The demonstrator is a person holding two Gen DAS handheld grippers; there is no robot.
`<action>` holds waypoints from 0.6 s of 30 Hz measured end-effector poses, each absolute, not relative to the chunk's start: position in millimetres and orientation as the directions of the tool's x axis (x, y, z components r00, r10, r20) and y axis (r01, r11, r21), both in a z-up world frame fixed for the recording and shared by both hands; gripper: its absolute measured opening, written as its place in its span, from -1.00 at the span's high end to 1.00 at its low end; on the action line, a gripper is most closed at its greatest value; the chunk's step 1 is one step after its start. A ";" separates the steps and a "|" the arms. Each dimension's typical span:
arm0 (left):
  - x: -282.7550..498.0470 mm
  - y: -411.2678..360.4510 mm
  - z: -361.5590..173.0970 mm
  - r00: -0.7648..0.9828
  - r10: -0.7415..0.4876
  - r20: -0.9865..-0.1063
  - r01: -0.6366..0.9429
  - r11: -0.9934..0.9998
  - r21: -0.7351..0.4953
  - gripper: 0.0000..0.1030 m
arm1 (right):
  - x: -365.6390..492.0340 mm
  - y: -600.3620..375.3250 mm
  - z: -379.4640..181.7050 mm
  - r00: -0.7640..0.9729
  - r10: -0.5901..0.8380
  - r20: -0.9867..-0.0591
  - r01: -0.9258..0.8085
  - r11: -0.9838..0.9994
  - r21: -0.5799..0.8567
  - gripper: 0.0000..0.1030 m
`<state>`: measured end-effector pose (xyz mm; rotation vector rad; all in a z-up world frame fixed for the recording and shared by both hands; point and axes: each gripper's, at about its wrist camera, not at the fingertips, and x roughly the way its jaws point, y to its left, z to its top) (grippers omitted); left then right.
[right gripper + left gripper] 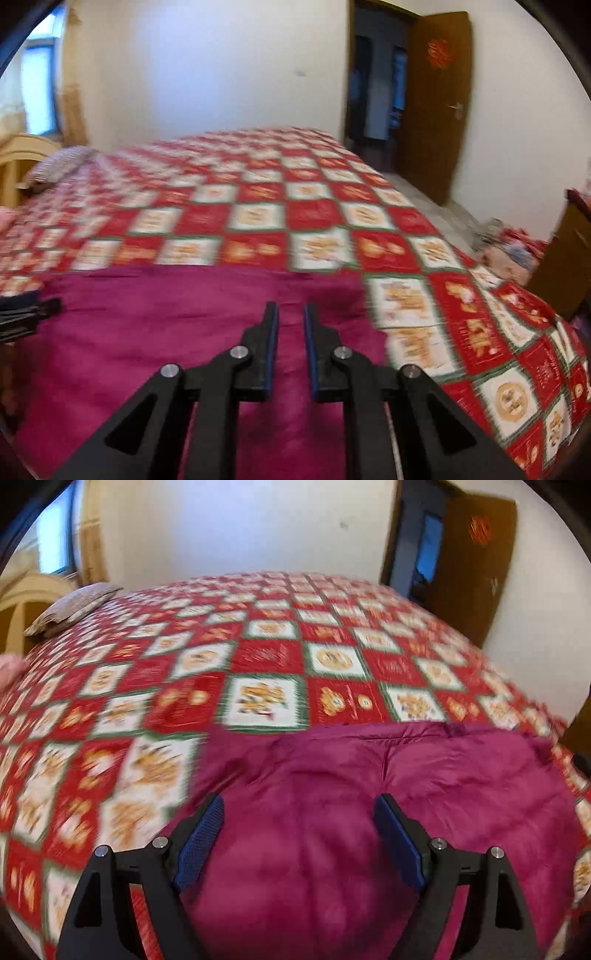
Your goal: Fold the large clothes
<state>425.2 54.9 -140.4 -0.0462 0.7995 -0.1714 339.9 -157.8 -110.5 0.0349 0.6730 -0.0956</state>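
Note:
A large magenta garment (332, 775) lies spread flat on the near part of the bed, its far edge running straight across the quilt. My left gripper (300, 799) hovers over it, open wide, with only cloth showing below the blue pads. The right wrist view shows the same garment (166, 314) filling the lower left. My right gripper (290, 306) hangs above its right part, fingers drawn almost together with nothing between them. Part of the left gripper (29, 314) pokes in at that view's left edge.
The bed carries a red, white and green checked quilt (266, 653) with a pillow (74, 607) by the wooden headboard (22, 602). A brown door (432, 103) stands open at the far right. A pile of clothes (509, 243) and a wooden cabinet (565, 258) are right of the bed.

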 end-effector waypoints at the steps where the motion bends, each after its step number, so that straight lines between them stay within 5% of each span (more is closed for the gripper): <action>1: 413.0 67.7 -134.7 0.699 -0.179 -0.692 0.114 0.984 -0.140 -0.63 | 332.8 -141.1 -106.4 0.783 -0.004 -0.622 0.046 0.998 0.051 0.69; 8: 350.9 116.6 -134.8 0.742 -0.164 -0.650 0.004 0.971 -0.240 -0.64 | 340.5 -53.1 -155.0 0.718 0.140 -0.682 -0.072 0.989 0.127 0.69; 12: 331.7 125.2 -156.7 0.743 -0.144 -0.654 -0.053 0.961 -0.272 -0.63 | 344.9 -41.6 -184.3 0.709 0.074 -0.702 -0.059 0.997 0.045 0.73; 18: 324.2 125.5 -190.3 0.710 -0.292 -0.641 -0.090 0.865 -0.494 -0.63 | 346.7 -30.8 -190.1 0.697 0.008 -0.717 -0.056 0.998 -0.043 0.74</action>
